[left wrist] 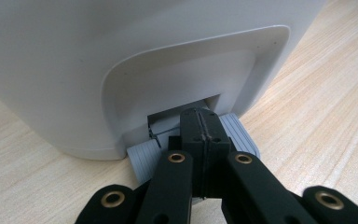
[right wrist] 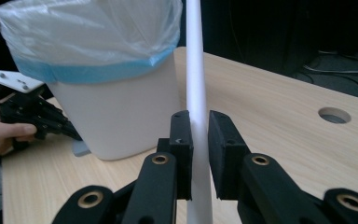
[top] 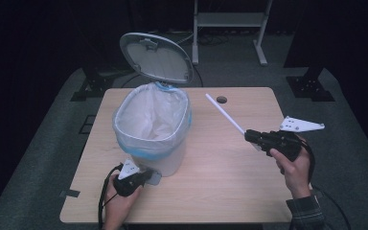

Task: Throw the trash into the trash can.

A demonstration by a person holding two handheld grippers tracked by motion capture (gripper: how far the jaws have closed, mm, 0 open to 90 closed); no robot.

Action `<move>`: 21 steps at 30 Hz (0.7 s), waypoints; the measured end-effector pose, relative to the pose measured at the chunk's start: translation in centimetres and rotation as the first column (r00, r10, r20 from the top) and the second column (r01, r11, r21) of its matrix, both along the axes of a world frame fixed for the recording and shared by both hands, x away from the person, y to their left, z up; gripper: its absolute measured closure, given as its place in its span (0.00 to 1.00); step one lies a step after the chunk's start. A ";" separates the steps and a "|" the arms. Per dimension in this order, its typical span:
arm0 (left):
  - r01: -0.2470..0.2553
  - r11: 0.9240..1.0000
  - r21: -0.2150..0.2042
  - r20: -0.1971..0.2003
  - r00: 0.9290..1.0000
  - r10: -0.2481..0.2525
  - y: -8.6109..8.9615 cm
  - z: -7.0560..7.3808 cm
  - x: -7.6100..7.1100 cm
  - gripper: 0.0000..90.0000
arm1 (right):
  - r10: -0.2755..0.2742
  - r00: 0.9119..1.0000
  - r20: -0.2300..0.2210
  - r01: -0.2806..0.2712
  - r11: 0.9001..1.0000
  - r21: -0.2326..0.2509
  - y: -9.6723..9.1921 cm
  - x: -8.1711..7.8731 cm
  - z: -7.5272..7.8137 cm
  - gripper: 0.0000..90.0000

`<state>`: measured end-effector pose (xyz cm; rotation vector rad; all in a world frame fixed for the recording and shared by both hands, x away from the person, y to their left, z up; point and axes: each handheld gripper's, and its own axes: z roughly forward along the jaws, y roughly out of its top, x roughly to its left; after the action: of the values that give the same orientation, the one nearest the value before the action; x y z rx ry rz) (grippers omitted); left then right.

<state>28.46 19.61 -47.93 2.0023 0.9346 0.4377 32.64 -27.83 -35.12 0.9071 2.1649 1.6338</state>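
Presently, in the high view, a white pedal bin (top: 152, 136) stands left of centre on the wooden table (top: 230, 187), its lid (top: 156, 57) raised at upper centre and a clear liner with a blue band (top: 143, 148) folded over the rim. At lower left, the left gripper (top: 146, 178) rests at the foot of the bin. In the left gripper view, its jaws are pressed together with nothing between them, tips lying on the grey pedal (left wrist: 235, 135) at lower centre of the frame. At right of the high view, the right gripper (top: 249, 136) is clamped on a thin white rod (top: 225, 114) that slants toward upper left, clear of the table. In the right gripper view the rod (right wrist: 196, 93) rises up the middle of the frame between the pads (right wrist: 182, 140), with the bin (right wrist: 116, 116) at left.
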 end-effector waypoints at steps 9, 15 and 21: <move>0.001 1.000 0.001 -0.002 1.000 -0.001 0.0 0.0 0.0 1.00 | 0.027 0.999 0.022 -0.027 1.000 0.015 0.2 0.0 1.6 0.89; -0.002 1.000 -0.003 -0.002 1.000 0.002 0.0 0.0 0.0 1.00 | 0.048 0.998 0.038 -0.049 0.999 0.024 0.5 -0.1 2.6 0.89; 0.000 1.000 -0.002 -0.002 1.000 0.000 0.0 0.0 0.0 1.00 | 0.073 0.996 0.053 -0.074 0.997 0.020 1.5 0.1 3.7 0.89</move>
<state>28.46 19.61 -47.93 2.0007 0.9360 0.4350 32.72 -26.29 -31.43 0.7904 2.1735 1.6989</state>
